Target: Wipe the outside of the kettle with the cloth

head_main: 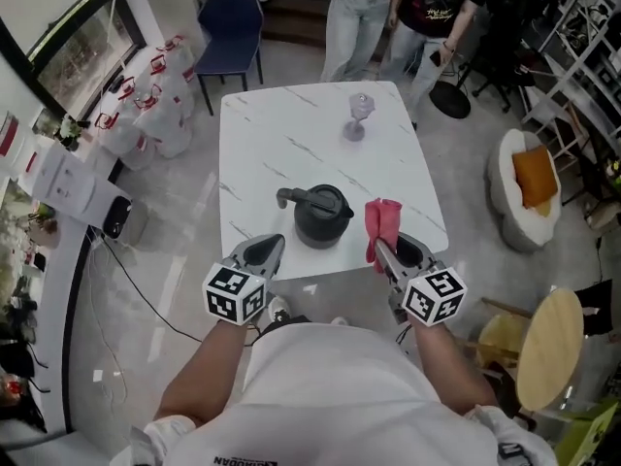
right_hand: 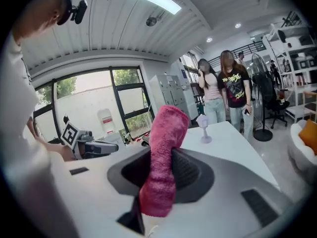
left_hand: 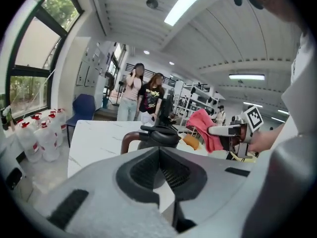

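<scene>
Right gripper (head_main: pixel 386 252) is clamping the pink cloth (head_main: pixel 382 223), which is sticking up between its jaws just right of the kettle (head_main: pixel 322 216). Kettle is sitting upright near the front edge of the white table (head_main: pixel 281 134), handle pointing left. Left gripper (head_main: pixel 266 250) is hovering near the kettle's left, jaws pressed together on nothing.
</scene>
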A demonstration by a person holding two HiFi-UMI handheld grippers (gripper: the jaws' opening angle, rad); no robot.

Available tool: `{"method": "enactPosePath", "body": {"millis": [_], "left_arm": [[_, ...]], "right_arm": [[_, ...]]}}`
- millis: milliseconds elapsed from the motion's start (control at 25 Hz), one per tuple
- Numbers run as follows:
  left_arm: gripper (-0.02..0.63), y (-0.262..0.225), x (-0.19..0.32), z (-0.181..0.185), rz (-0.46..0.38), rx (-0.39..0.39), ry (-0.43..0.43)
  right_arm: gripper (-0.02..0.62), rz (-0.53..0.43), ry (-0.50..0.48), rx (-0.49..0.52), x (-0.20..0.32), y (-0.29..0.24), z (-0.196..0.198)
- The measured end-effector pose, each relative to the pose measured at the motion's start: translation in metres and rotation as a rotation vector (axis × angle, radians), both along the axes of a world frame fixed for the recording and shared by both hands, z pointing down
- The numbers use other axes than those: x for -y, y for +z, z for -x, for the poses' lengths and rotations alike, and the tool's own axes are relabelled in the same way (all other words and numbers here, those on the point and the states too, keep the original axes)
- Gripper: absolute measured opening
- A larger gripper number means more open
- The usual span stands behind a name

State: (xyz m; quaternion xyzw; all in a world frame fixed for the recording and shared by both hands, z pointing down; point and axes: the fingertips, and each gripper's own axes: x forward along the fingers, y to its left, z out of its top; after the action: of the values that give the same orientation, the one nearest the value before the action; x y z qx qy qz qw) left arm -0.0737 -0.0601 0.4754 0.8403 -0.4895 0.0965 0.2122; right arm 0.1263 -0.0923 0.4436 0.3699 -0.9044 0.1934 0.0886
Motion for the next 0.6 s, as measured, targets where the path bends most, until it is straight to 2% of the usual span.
{"method": "enactPosePath", "body": {"millis": [160, 600], "left_arm": [[0.002, 0.004, -0.019, -0.013, 0.010, 0.001, -0.041], [0.002, -0.003, -0.027, -0.030, -0.003, 0.028, -0.059]], "right_arm": [[0.119, 0.011, -0.005, 0.010, -0.011, 0.009, -0.010], [0.117, 0.034, -0.027, 0.023, -0.025, 0.022, -0.020]]}}
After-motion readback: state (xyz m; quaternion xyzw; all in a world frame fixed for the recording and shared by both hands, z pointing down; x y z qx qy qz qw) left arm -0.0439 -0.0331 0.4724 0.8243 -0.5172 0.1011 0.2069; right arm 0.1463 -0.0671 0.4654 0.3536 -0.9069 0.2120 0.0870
